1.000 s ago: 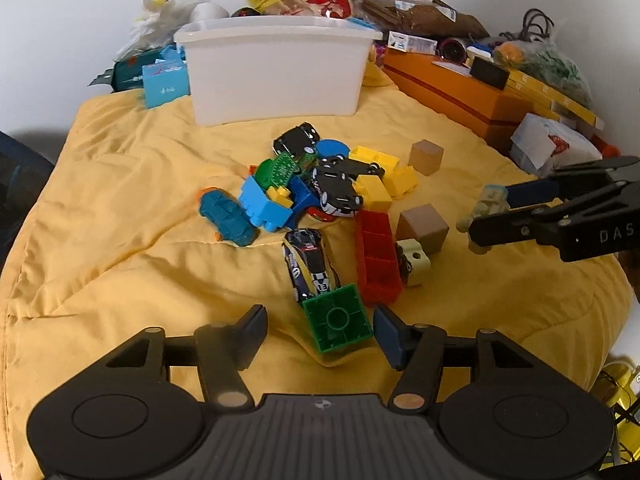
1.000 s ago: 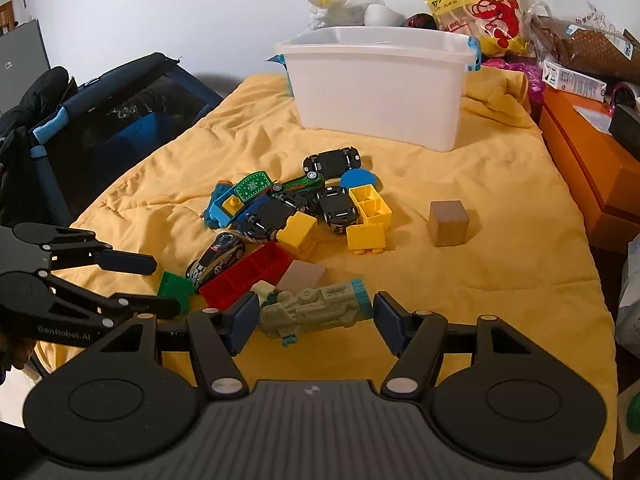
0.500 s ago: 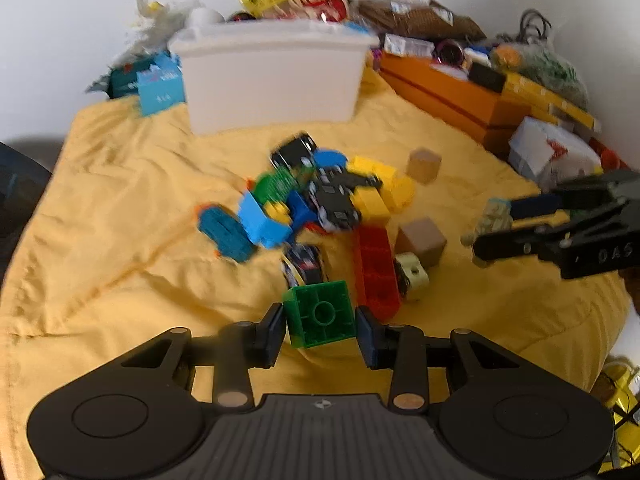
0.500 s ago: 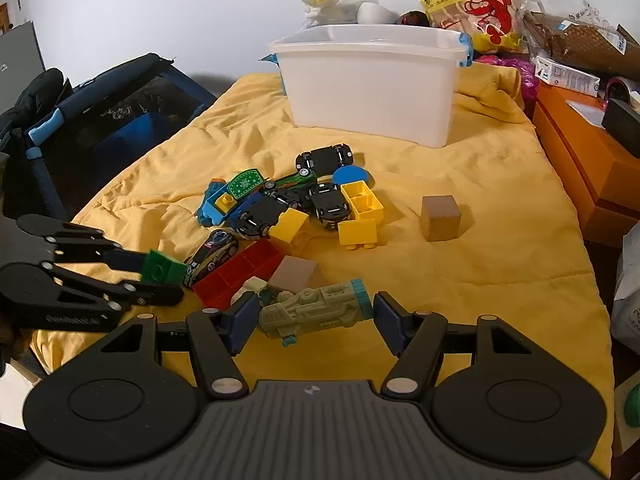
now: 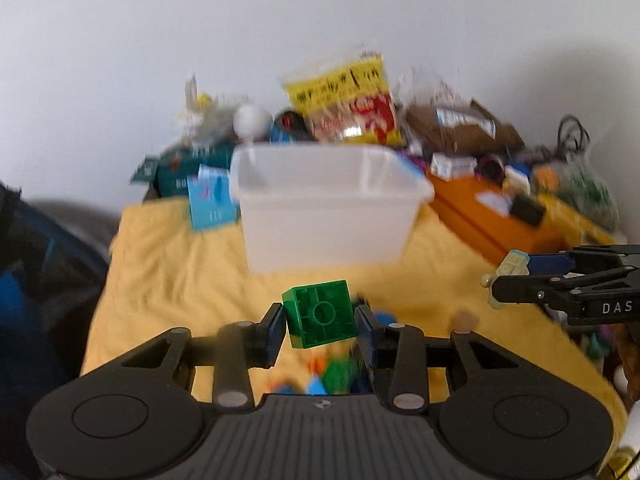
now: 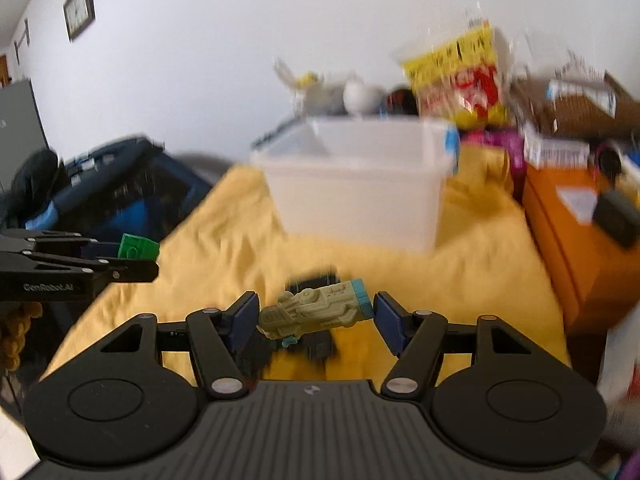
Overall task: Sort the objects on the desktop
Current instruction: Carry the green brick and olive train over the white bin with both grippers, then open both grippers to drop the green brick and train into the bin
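Left wrist view: the left gripper (image 5: 321, 330) pinches a green building block (image 5: 320, 314) between its blue pads, lifted above a yellow blanket (image 5: 168, 264). A white plastic bin (image 5: 326, 208) stands ahead on the blanket, blurred. At the right edge, the right gripper (image 5: 510, 280) holds a pale toy.

Right wrist view: the right gripper (image 6: 316, 314) clamps a grey-green toy vehicle (image 6: 316, 310) lengthwise, its turquoise end against the right pad. The white plastic bin (image 6: 356, 184) sits beyond. At left, the left gripper (image 6: 136, 258) carries the green building block (image 6: 138, 248).
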The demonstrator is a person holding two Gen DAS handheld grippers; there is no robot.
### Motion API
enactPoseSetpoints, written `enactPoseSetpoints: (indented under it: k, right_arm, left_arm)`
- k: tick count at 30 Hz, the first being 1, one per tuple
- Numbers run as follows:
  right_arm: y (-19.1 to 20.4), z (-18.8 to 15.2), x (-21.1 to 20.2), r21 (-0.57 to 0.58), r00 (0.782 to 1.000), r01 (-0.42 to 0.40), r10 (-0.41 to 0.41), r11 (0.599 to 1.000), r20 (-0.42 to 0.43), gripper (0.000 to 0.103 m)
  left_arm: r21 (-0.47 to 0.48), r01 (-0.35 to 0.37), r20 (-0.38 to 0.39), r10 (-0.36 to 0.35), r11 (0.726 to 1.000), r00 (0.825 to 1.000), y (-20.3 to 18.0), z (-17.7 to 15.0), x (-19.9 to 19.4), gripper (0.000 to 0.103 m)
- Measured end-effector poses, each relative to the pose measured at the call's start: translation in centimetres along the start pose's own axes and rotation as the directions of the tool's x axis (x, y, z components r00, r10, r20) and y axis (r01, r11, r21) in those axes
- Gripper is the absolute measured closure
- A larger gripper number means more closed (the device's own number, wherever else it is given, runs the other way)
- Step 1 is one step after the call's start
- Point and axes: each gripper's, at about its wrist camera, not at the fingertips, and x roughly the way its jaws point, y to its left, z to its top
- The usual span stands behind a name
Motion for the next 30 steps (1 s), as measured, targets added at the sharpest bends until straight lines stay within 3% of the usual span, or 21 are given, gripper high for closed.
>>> enactPoseSetpoints:
  k: [5,12,18,30]
  right_arm:
    - [-1.1,5.3,0.9,0.029,0.998,-0.011,0.009,1.0,0.069,0.037]
    - [-3.2,11.9,3.4,0.048,0.995,0.005,-0.009,0.999,0.096,0.037]
    - [-5.2,15.7,6.8,0.098,0.999,0.029,-0.031,0.995,0.017,0.037]
    - [-7.3,18.7,13.2,0.106,0.988,0.092,-0.078,0.99,-0.135,0.037]
  left_arm:
    - [-0.028,-0.011,0.015,0.012,1.0,1.0,1.2,5.0,2.0,0.061]
    - [-0.049,-0.028,0.041,0.03,0.998,0.999,2.4,11.0,5.1,0.061]
    - [-0.089,-0.008,-0.028,0.005,0.996,1.0,3.6,14.9,9.0,0.061]
    - [-0.092,-0.005,-0.158,-0.01,0.996,0.987,3.9,18.8,15.2,0.061]
